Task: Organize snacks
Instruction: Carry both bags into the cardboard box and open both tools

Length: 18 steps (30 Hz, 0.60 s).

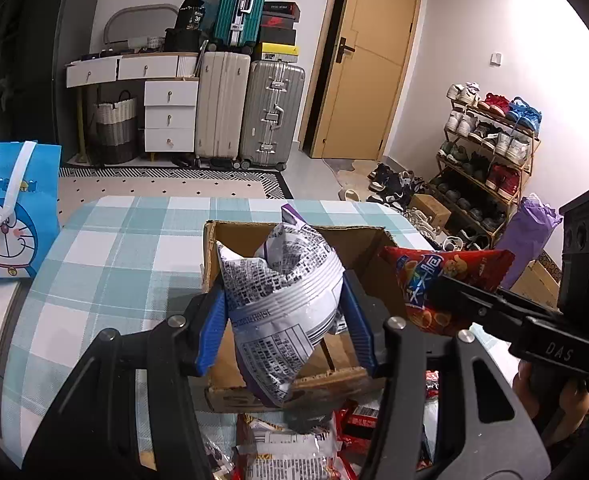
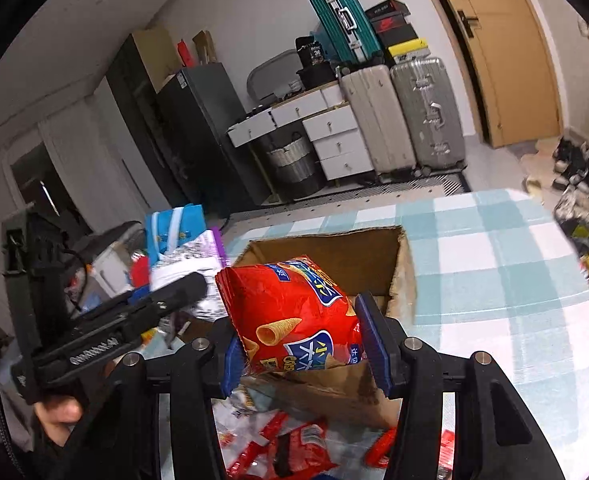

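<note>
a silver-white printed snack bag [image 1: 282,304] is clamped in the left claw [image 1: 284,320] above the open brown cardboard box [image 1: 374,248]. a red foil chip bag [image 2: 294,316] is clamped in the right claw [image 2: 302,344] over the same box, which sits on the teal checked surface [image 1: 106,248]; loose red snack packets [image 2: 294,448] lie nearer.

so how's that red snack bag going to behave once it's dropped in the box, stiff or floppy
The red snack bag looks puffed with air, so probably light and springy rather than limp. Its glossy film may slide between the right tool's pads. The cone snacks pictured suggest brittle contents, so it should likely be released gently into the cardboard box.
</note>
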Tool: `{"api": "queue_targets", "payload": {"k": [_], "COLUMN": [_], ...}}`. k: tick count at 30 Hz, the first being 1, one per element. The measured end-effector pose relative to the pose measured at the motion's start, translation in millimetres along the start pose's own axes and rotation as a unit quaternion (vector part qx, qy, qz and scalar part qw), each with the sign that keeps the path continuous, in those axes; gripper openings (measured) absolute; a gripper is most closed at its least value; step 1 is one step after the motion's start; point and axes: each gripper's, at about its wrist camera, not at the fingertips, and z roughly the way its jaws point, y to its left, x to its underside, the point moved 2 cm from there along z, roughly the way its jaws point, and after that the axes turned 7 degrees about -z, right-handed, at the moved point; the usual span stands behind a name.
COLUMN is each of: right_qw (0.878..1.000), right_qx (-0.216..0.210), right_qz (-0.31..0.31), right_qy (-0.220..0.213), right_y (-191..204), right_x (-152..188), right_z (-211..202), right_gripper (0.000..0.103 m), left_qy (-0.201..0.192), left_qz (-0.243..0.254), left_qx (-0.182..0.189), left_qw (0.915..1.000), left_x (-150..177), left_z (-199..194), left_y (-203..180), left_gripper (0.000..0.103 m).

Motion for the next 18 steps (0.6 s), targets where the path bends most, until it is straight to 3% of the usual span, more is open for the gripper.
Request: {"api": "queue_targets", "payload": {"k": [18], "right_qw": [0.999], "right_qx": [0.008], "right_qz": [-0.015], "right_qy": [0.033], "right_y": [-8], "right_x": [-1], "right_z": [41], "right_gripper": [0.051], "left_qy": [0.030], "left_qz": [0.039], "left_qx": [-0.035], "left_qw": [0.9982], "left_x": [17], "left_z": [43], "left_y": [-2], "left_gripper": [0.051]}}
